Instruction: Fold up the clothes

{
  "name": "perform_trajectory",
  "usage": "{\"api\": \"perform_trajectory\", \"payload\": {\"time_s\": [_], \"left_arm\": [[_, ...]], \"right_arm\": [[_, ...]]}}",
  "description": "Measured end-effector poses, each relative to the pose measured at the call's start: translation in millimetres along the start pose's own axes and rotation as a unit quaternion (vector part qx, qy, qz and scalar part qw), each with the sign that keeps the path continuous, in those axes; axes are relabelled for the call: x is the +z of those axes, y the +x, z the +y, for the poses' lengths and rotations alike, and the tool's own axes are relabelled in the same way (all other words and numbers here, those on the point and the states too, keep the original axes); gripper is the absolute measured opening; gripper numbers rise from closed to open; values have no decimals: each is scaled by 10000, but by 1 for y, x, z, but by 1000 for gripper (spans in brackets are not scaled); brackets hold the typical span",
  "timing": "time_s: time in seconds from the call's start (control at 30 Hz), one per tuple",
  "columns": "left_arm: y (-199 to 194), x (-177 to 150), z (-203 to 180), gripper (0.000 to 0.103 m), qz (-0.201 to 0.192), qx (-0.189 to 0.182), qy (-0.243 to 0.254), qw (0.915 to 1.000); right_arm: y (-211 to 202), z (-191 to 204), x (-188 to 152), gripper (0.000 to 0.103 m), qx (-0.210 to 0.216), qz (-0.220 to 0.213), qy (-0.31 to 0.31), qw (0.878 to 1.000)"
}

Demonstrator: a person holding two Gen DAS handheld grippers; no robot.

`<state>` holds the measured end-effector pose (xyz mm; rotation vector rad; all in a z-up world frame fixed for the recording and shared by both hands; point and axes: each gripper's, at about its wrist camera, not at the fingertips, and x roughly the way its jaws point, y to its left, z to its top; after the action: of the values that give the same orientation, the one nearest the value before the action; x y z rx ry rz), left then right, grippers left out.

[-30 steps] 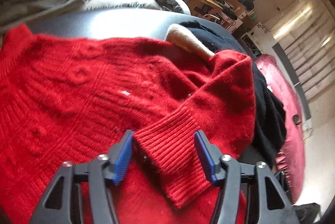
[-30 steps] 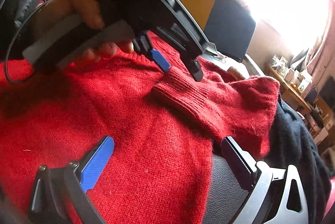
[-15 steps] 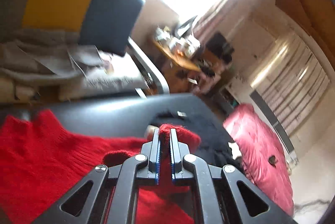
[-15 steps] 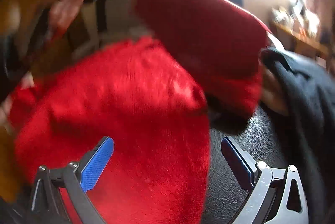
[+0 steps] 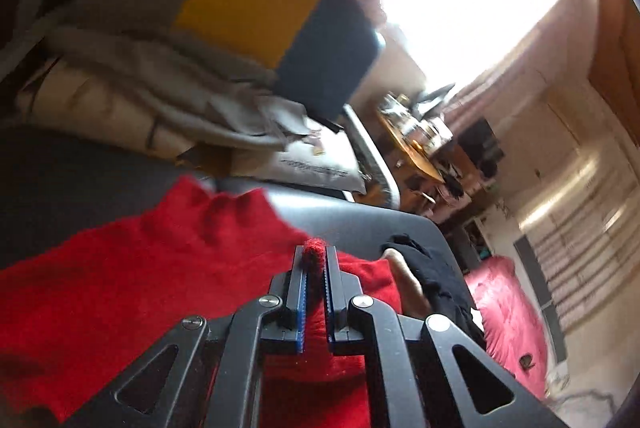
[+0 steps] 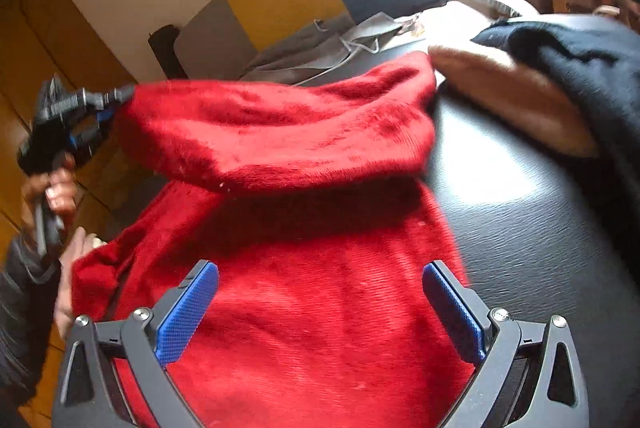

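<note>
the red sweater (image 6: 312,268) lay on the dark counter (image 6: 520,211), its body spread under and between the right gripper (image 6: 320,308) fingers, which stood wide apart with nothing pinched. the left gripper (image 5: 314,260) was clamped on the sweater's cuff, raised off to the left of the right gripper, with the sleeve stretched from it back across the body. a hand (image 6: 52,187) gripped its handle. a black garment (image 6: 580,67) lay ahead to the right.
</note>
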<state>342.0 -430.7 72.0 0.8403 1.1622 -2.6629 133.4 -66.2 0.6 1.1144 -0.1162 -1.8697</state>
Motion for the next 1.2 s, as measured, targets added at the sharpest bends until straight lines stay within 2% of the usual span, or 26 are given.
{"api": "perform_trajectory", "payload": {"time_s": [0.1,0.3,0.4,0.47,0.6,0.63,0.7,0.8,0.9,1.03,1.07,1.13,1.17,1.2], "left_arm": [[-16,-10,34,5,-146,84,-348,9993],[-15,-19,88,5,-106,410,-754,9963],[-12,-19,100,5,-99,429,-928,9947],[-15,-21,104,5,-143,323,-1014,9942],[-15,-31,112,5,-132,259,-1065,9939],[-13,-34,119,7,-78,236,-1134,9932],[-7,-38,132,26,43,230,-1280,9915],[-1,-45,151,34,215,365,-1515,9876],[-1,-52,166,43,247,201,-1752,9840],[10,-63,157,45,567,-33,-1550,9863],[15,-67,150,43,680,-38,-1405,9877],[17,-69,135,22,663,128,-1068,9920],[15,-68,129,0,554,172,-962,9937],[8,-65,125,2,372,86,-977,9945]], "right_arm": [[3,1,3,103,365,-32,252,9990],[23,-6,12,103,674,38,694,9953],[33,-4,22,103,681,46,765,9947],[36,0,36,103,619,-104,676,9957],[46,11,72,103,506,-358,288,9977],[53,13,80,103,471,-343,198,9981],[70,13,94,103,296,-283,16,9992],[100,6,110,103,-39,19,-7,10000],[115,0,113,103,-251,156,43,9996],[121,-1,113,103,-408,208,-145,9988],[122,-1,113,103,-437,220,-194,9986],[123,-1,113,103,-464,231,-251,9983],[123,-1,113,103,-476,236,-280,9982],[122,-1,114,103,-453,195,-281,9984]]}}
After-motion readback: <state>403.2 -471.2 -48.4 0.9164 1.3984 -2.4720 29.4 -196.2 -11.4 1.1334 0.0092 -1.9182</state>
